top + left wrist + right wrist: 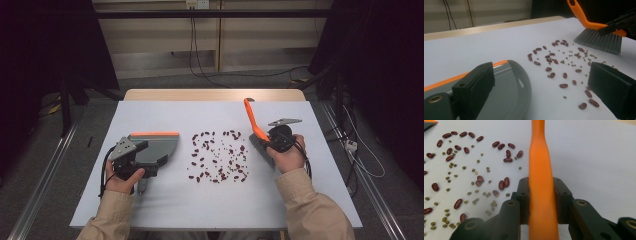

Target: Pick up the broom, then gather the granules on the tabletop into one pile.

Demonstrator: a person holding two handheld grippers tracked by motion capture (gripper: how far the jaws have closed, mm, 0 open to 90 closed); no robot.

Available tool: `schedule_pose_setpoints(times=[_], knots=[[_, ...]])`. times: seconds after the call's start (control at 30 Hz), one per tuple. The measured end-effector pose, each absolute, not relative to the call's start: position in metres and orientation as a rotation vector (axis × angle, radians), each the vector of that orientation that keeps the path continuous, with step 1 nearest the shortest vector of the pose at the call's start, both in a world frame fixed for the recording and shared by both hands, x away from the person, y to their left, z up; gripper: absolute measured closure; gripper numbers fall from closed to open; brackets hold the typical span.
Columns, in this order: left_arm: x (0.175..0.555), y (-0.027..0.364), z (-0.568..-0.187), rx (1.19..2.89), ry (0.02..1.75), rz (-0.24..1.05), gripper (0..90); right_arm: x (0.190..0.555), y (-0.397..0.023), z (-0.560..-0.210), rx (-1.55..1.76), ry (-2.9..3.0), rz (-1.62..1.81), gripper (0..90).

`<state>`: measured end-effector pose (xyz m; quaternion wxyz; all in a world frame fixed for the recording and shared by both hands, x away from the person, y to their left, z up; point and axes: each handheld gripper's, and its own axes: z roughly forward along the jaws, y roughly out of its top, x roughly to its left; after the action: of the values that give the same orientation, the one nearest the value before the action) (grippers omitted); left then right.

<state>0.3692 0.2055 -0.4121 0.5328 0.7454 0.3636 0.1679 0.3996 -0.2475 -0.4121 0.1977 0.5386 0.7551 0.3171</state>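
Note:
Red beans and small green beans (217, 157) lie scattered across the middle of the white tabletop (200, 205). A grey dustpan (157, 142) with an orange edge rests flat to their left. My left gripper (150, 156) hovers over its near side, jaws wide apart and gripping nothing. In the left gripper view the dustpan (509, 85) lies under the left jaw and the beans (554, 67) spread ahead. My right gripper (272, 140) is shut on the orange handle (540, 182) of a brush (252, 120). Its grey bristles (599, 41) touch the table at the right edge of the beans.
The white sheet covers a wooden table whose far edge (215, 95) shows at the back. Cables (350, 150) hang off the right side. Bare white surface lies in front of the beans and at the far right.

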Motion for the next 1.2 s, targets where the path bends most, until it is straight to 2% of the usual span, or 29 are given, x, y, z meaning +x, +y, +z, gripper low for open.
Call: schedule_pose_setpoints(times=[0.53, 0.8, 1.2], knots=[[0.368, 0.208, -0.413, 1.771, 0.875, 0.397, 7.0, 0.412, -0.254, -0.401, 1.425, 2.103, 1.039, 71.6], [0.368, 0.209, -0.413, 1.766, 0.877, 0.400, 7.0, 0.432, -0.248, -0.396, 1.351, 2.103, 1.026, 71.6], [0.369, 0.209, -0.413, 1.765, 0.876, 0.401, 7.0, 0.442, -0.248, -0.398, 1.321, 2.106, 1.043, 71.6]])
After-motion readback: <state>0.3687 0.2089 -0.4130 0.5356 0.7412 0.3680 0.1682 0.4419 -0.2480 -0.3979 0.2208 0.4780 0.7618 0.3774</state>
